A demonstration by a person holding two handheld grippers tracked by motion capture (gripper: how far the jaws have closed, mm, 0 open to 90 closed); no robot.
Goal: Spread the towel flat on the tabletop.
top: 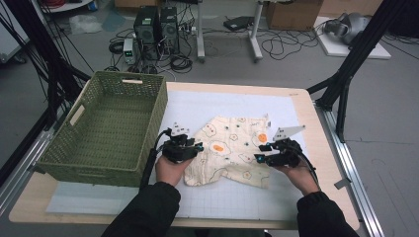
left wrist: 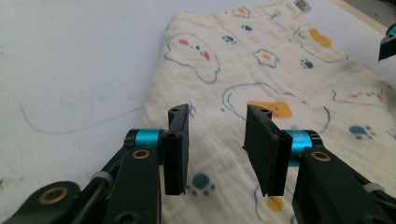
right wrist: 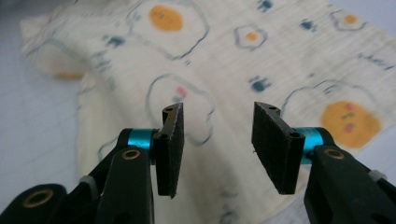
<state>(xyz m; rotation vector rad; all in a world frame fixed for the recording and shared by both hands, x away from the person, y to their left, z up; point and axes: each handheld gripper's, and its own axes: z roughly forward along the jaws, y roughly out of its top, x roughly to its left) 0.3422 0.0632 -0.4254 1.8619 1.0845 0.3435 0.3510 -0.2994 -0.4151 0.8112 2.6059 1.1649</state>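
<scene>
We are hovering both released tools, left tool and right tool, over the cloth at frame centre; next, we judge, gripping its edges for folding.

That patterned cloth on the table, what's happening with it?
A person at the table holds a two-fingered tool in each hand, one at either side of a cream cloth printed with fried eggs and paw prints. The left gripper and the right gripper both stand open just above the cloth, with nothing pinched between their fingers. The cloth lies rumpled on the white mat, beside a green woven basket.
</scene>
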